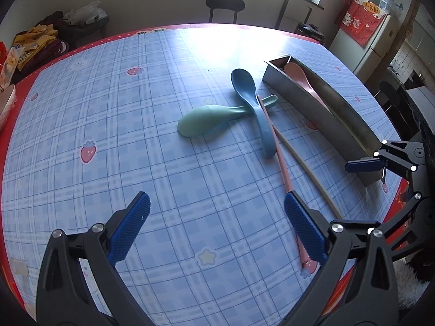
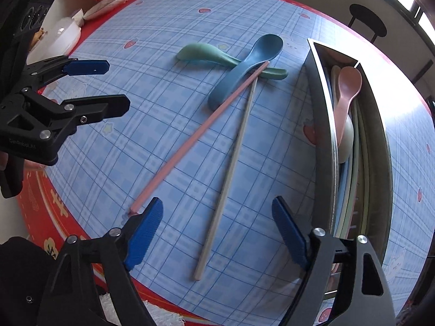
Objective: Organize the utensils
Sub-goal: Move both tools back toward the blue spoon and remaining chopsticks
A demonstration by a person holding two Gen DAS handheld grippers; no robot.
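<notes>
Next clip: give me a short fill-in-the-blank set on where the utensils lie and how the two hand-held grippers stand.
1. The blue spoon lies across the ____ spoon.
2. Inside the metal tray the topmost spoon is ____.
3. The pink chopstick and the beige chopstick lie on the table, ____ the tray.
4. The right hand-held gripper and the left hand-held gripper both have ____ jaws.

Missing words: green; pink; outside; open
</notes>
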